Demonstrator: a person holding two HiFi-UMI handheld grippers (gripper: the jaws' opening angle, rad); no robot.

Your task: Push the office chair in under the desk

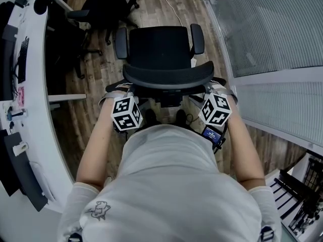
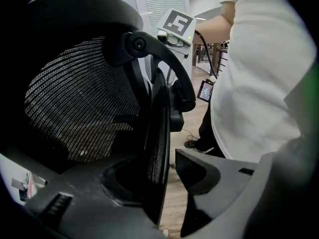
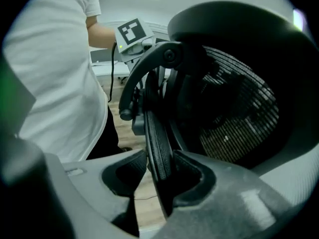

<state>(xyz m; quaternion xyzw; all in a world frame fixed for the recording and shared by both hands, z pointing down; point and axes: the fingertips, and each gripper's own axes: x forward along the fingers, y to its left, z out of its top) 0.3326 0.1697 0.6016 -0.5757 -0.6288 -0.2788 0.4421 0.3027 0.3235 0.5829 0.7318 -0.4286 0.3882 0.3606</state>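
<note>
While you stand right behind the office chair, it sits out on the wood floor, well apart from the white desk that curves along your left side. No part of it is under the desk yet.

Your left gripper has its fingers wide apart. The hard edge of the backrest is between them. It leans on one finger, and there is a gap at the other. Your right gripper is the same: fingers wide, the other edge of the backrest between them, and nothing squeezed.

I think this chair will be heavy, but it should roll easily on the smooth floor. The net in the middle of the back looks soft and would sink in, so don't push there. The edge around it looks hard and strong, and that is the good place to hold. Take it on both sides, just as you are set now, and close on it firmly.

The seat can likely spin and the back may tip, so push with both sides together, slowly, and steer it left toward the desk.
</note>
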